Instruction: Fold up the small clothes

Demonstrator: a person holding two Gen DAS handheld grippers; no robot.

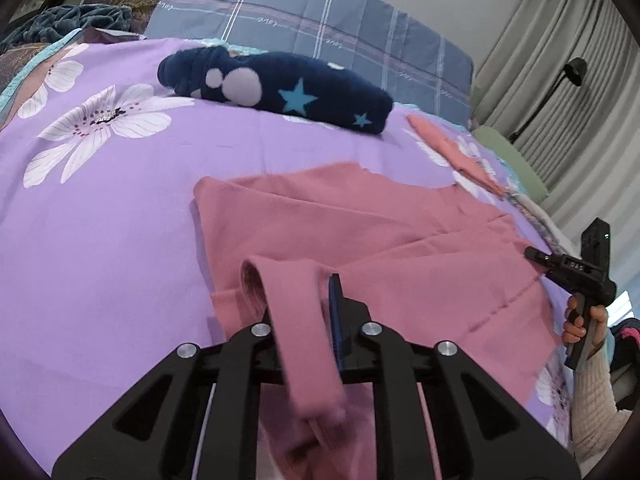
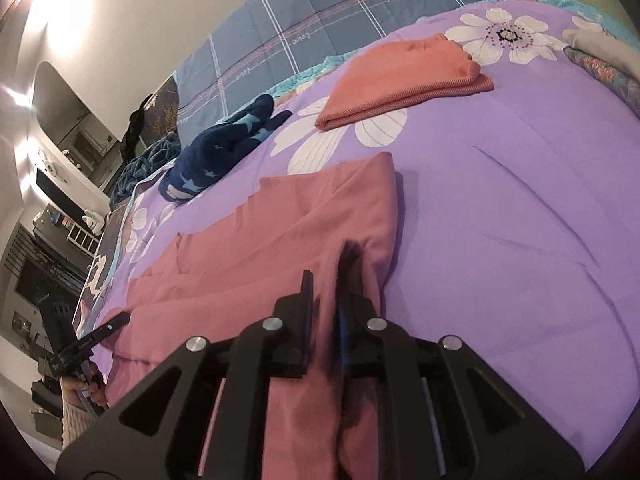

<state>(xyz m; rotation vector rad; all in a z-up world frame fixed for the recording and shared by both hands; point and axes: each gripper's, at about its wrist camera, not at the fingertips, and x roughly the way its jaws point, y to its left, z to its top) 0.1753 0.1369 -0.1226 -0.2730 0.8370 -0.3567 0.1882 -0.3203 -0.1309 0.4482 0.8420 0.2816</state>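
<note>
the left gripper [image 1: 298,300] sits nearest in its own view, jaws narrowly apart with a strip of the pink garment [image 1: 360,220] running between them; whether the pads press the cloth cannot be told, since the near finger is hidden behind the fabric. the strip loops up and over just ahead of the fingertips. the right gripper [image 2: 326,276] likewise has its jaws close together with a fold of the same pink garment [image 2: 280,236] standing between them; the cloth there is blurred, so a firm grip cannot be confirmed. the rest of the garment lies spread flat on the purple floral bedspread [image 1: 100,240], directly ahead of both grippers. in the left view, the right gripper appears at the right edge, held by a hand [image 1: 582,320] in a knit sleeve. farther back, a folded orange-pink cloth [image 2: 400,80] lies on the bedspread, well apart from the garment. a navy star-patterned plush item [image 1: 280,88] lies beyond it. a blue plaid pillow [image 1: 320,12] lies along the far edge.
</note>
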